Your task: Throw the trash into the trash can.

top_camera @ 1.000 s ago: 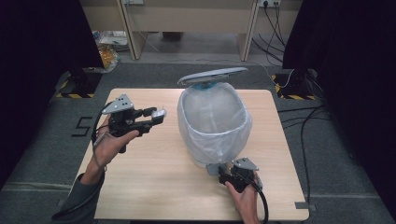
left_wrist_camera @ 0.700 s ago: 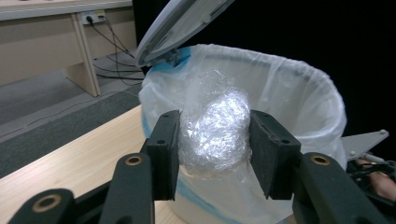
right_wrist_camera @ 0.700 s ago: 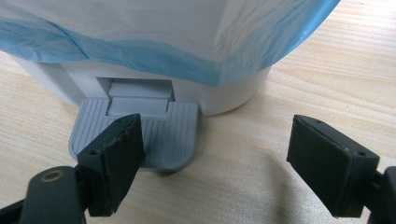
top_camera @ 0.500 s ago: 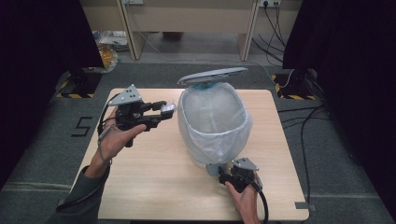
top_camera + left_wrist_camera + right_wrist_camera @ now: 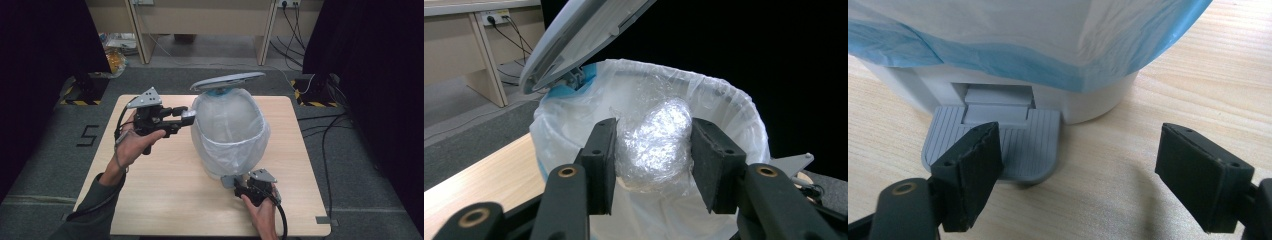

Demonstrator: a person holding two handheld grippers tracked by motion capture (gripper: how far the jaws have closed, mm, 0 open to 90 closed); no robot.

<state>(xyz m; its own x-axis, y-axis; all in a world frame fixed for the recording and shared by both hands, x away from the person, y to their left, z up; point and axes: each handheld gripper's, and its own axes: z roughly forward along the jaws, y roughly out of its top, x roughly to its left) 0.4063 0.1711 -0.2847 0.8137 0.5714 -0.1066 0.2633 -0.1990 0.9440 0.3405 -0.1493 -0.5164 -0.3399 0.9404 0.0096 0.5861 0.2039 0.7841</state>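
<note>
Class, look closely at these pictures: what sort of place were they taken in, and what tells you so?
Probably a lab or recording studio: black curtains flank a lone wooden table, cables trail over grey carpet, and hazard-taped stand feet sit beside it.

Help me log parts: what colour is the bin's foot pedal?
Grey, with ribbed lines; the pedal shows best in the right gripper view.

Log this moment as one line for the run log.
left claw: shut on crumpled clear plastic wad, at lined white pedal bin rim | right claw: open, one jaw on grey pedal | lid: raised
</note>
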